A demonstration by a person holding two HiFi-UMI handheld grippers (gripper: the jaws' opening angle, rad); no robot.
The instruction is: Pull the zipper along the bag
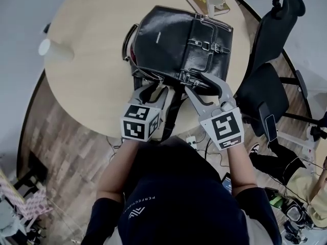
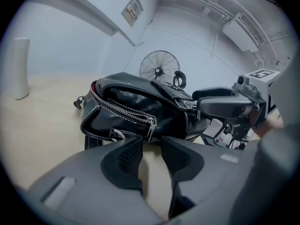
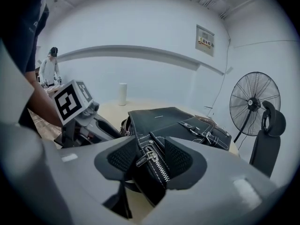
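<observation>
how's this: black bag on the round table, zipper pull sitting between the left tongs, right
Wrong side: the zipper pull sits between the right tongs, per the right gripper view. The black bag is on the round table.

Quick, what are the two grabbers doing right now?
Left gripper: open, empty, just short of the bag.
Right gripper: open, with the bag's zipper end between its jaws.

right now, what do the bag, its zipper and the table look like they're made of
Bag: black leather or faux leather, semi-gloss; it shows sheen, soft creases and white stitching.
Zipper: silvery metal, judging by its bright glinting teeth, though plated plastic is possible.
Table: pale wood or wood-look laminate, matte; the picture leaves open which.
</observation>
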